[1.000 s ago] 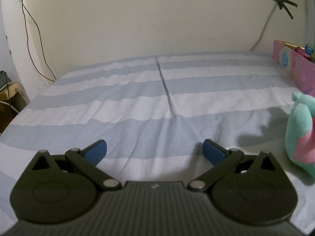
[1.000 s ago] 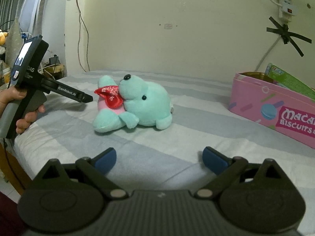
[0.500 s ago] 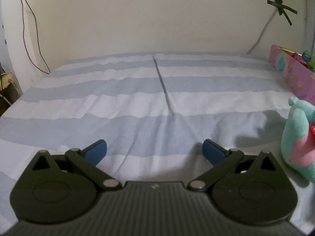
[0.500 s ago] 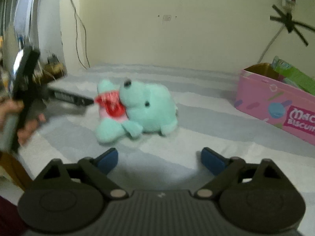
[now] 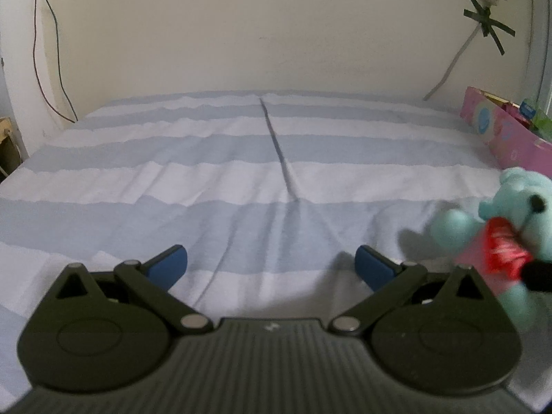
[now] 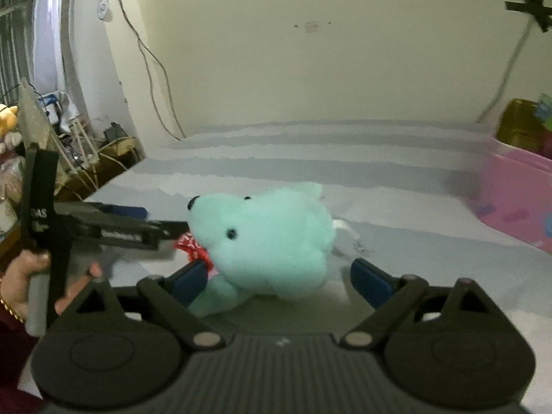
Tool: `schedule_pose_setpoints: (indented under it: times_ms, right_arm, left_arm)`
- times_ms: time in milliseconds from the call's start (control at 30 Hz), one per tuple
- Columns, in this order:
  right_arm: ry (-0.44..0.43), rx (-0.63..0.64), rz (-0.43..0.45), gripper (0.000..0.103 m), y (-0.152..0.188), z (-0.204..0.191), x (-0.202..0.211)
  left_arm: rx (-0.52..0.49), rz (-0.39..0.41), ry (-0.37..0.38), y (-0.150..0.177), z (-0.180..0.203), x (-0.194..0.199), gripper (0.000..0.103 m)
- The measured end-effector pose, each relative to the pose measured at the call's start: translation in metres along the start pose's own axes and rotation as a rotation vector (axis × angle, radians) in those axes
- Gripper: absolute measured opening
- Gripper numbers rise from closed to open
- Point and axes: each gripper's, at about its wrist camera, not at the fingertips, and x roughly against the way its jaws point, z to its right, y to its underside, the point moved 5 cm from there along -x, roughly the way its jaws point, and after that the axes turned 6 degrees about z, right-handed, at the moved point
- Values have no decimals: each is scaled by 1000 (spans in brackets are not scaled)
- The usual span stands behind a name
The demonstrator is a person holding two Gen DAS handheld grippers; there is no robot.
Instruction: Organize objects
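Note:
A mint-green plush bear with a red heart lies on the striped bed sheet. My right gripper reaches around it and its jaws are closing. The plush sits between the blue pads; the right pad stands apart from it, so nothing is gripped. My left gripper stands open over bare sheet with nothing between its fingers. In the left wrist view the plush is at the right edge. In the right wrist view the left gripper, held by a hand, points at the heart.
A pink biscuit box with packets in it stands on the bed at the right, also visible as the box in the left wrist view. Cables hang on the back wall. Cluttered furniture stands beyond the bed's left edge.
My right gripper has moved forward to the plush, which now sits between its fingers, and its jaws have narrowed a little. In the left wrist view more of the plush shows.

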Motion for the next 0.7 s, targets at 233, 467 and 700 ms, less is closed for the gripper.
schedule_pose_setpoints:
  times_ms: [233,467,700]
  right_arm:
    - [-59,36,-45,87,11,-29,-19]
    - [-10,64,-14,97,15,-23,16]
    - [43,41,14,100,21,-9,43]
  left_arm:
    - [106,8,110,-2,-14,4,103]
    - [227,11,382,3,-16,28,103]
    - [195,-11,623,1,30,50,103]
